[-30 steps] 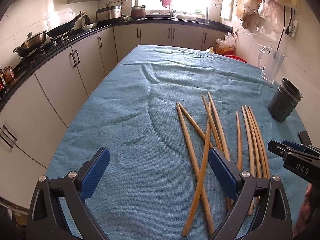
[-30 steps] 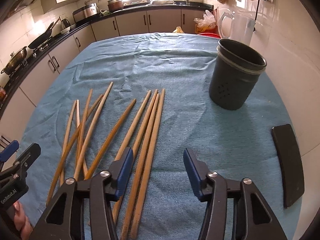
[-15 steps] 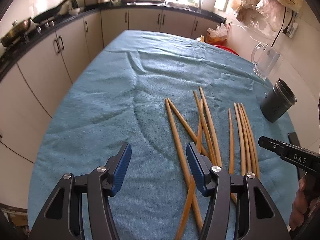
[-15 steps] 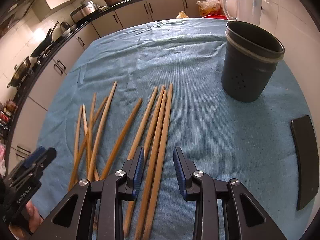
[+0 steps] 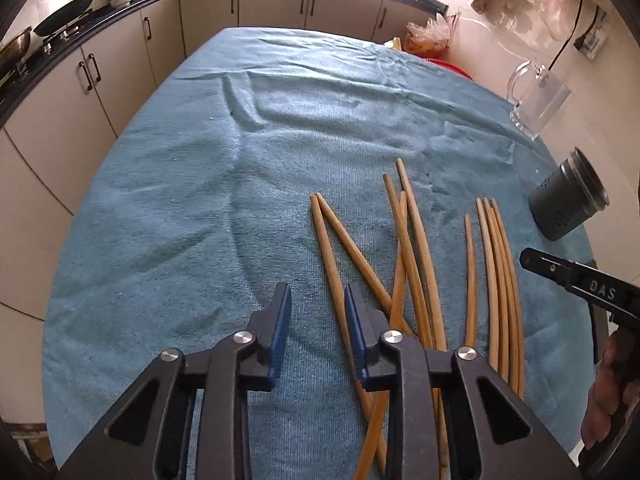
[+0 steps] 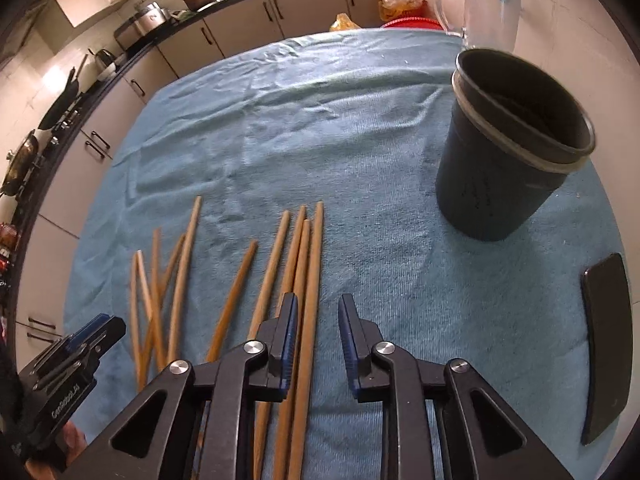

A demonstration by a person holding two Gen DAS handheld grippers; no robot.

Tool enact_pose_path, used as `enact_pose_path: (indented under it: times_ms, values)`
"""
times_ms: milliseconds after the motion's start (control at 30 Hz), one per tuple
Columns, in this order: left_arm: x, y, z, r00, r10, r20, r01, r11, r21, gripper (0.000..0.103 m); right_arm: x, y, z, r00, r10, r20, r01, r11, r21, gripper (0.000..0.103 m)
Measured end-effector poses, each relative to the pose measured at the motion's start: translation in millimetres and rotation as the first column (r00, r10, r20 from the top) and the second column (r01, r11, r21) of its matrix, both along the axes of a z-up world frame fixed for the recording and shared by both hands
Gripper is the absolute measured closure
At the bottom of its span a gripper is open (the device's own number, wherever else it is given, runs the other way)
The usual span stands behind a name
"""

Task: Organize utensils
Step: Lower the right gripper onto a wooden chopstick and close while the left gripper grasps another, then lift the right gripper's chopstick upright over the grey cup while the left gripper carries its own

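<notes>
Chopsticks lying loose on the worktop (image 5: 168,208), which is covered in a blue towel. Left bunch (image 5: 404,248) is crossing and tangling; right bunch (image 6: 298,264) is lying nearly parallel, four sticks side by side plus one stray just left of them. Dark holder cup (image 6: 508,148) is standing upright on the right side, well apart from the sticks, opening looking empty. Glass mug (image 5: 538,98) sitting behind it near the wall, flat black object (image 6: 606,340) lying at the right edge.

Left tool (image 5: 314,320) is hovering over bare towel just left of the tangled bunch, fingers parted by a narrow gap, gripping nothing. Right tool (image 6: 318,332) is hovering low over the near ends of the parallel bunch, fingers also a little apart, nothing between them; its left finger is overlapping the sticks in view, contact unclear.

Judging the step: picking the first sticks for the holder. Doing it well probably means:
- starting on the parallel bunch, since it is closest to the cup and not crossing anything
- widening the gap enough to straddle one or two sticks, not the whole row
- gripping around mid-length or slightly toward the thick end, so the stick is not tipping
- pressing into the towel gently, as the soft pile may be letting round sticks roll
- tilting upright before lowering into the cup
</notes>
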State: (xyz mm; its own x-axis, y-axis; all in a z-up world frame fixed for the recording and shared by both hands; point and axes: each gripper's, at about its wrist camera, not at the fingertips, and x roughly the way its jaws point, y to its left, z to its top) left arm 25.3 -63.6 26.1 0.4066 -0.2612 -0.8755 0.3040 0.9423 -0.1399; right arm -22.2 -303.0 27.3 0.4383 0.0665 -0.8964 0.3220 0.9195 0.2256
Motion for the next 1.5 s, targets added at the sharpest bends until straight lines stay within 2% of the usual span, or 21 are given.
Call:
enact_pose_path:
  times_ms: [67,300,367,567,667,733,867,933,1100,1333,1500]
  values:
    - [2.7,-2.1,-3.5,1.0,-0.004,-0.01,0.004,1.0,0.013,0.081,3.6,-2.3,-4.7,1.0,-0.003,-0.016,0.002,1.0,-0.007,0.088]
    - [10.6,-7.9,-6.1,1.0,-0.021,-0.01,0.022,0.999,0.031,0.082,17.4,-2.6,-12.5,0.999,0.005,-0.039,-0.006,1.0,-0.012,0.089]
    - [12.0,-11.8,-7.6,1.0,-0.027,-0.016,0.027,0.998,0.05,0.086,20.2,0.5,-15.3,0.999,0.012,-0.053,-0.014,1.0,-0.024,0.089]
    - [15.6,-26.1,-10.2,0.999,-0.034,0.014,0.032,0.99,0.135,0.088,34.3,14.3,-16.8,0.996,0.046,-0.08,-0.056,0.989,-0.135,0.089]
    - [14.9,-22.8,-9.1,1.0,-0.017,0.018,0.015,0.993,0.117,0.095,37.5,18.2,-17.3,0.995,0.064,-0.079,-0.077,0.982,-0.174,0.095]
    - [12.0,-14.3,-6.5,1.0,-0.009,0.022,0.008,0.997,0.076,0.097,33.7,13.0,-17.1,0.996,0.061,-0.062,-0.069,0.988,-0.139,0.096]
    - [3.8,3.3,11.2,0.997,0.029,0.068,-0.028,1.0,-0.006,0.097,14.7,4.9,1.0,0.998,0.045,0.032,-0.042,0.995,-0.087,0.096]
    - [-5.3,13.4,28.5,0.991,0.051,0.121,-0.046,0.998,-0.043,0.097,0.5,2.6,15.3,0.994,0.037,0.101,-0.03,0.998,-0.064,0.096]
    - [-31.3,25.2,67.0,0.965,0.086,0.247,-0.066,0.994,-0.09,0.097,-44.1,7.6,53.6,0.956,0.037,0.292,-0.015,0.997,-0.077,0.096]
    - [-60.8,22.8,105.2,0.934,0.075,0.349,-0.032,0.991,-0.126,0.097,-82.7,6.6,77.6,0.905,0.017,0.426,0.006,0.999,-0.052,0.096]
    - [-74.8,19.9,123.6,0.92,0.055,0.389,0.001,0.99,-0.143,0.097,-106.3,4.0,90.0,0.871,0.007,0.492,0.02,0.999,-0.05,0.096]
